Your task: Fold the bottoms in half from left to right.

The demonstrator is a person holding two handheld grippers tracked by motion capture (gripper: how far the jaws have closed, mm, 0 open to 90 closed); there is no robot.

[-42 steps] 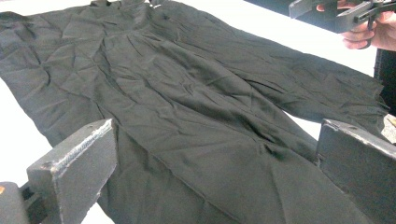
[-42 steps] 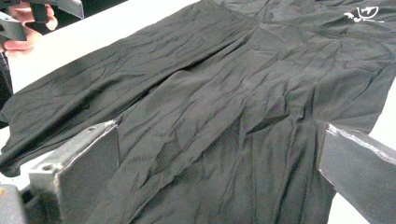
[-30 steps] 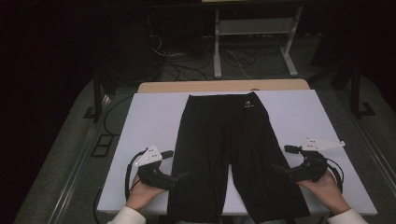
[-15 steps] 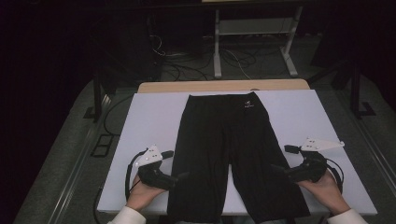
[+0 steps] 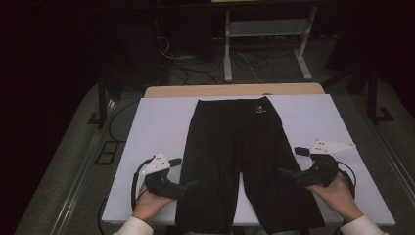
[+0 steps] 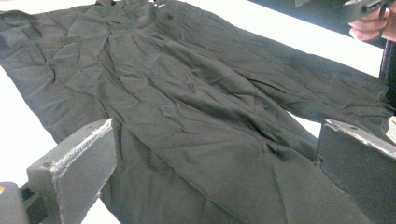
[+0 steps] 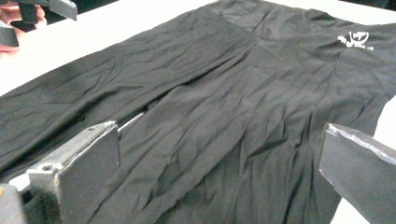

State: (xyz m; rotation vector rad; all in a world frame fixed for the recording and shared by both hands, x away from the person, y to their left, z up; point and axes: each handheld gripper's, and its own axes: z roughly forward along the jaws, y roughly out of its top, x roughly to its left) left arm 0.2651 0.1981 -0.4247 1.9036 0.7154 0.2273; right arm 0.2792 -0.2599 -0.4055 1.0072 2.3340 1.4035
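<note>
— Across the middle of the high view, what lies on the bench (image 5: 156,122)?

— Black shorts (image 5: 240,147), spread flat, waistband toward the upper part of the frame, both legs running down to the lower edge. A small white logo (image 5: 259,109) sits near the waistband, right of centre; in the right gripper view it shows at the upper right.

— And the tongs?

— The left tongs (image 5: 192,185) are at the lower left of the high view, tips at the outer edge of the left leg. The right tongs (image 5: 285,172) are at the lower right, tips at the outer edge of the right leg. Each pair stands spread wide, with creased black cloth between the jaws in its own view, pinching nothing.

— Who holds them?

— A person's hands, coming up from the bottom edge, white cuffs (image 5: 134,226) showing. A wooden strip (image 5: 195,91) borders the far edge of the white bench.
</note>
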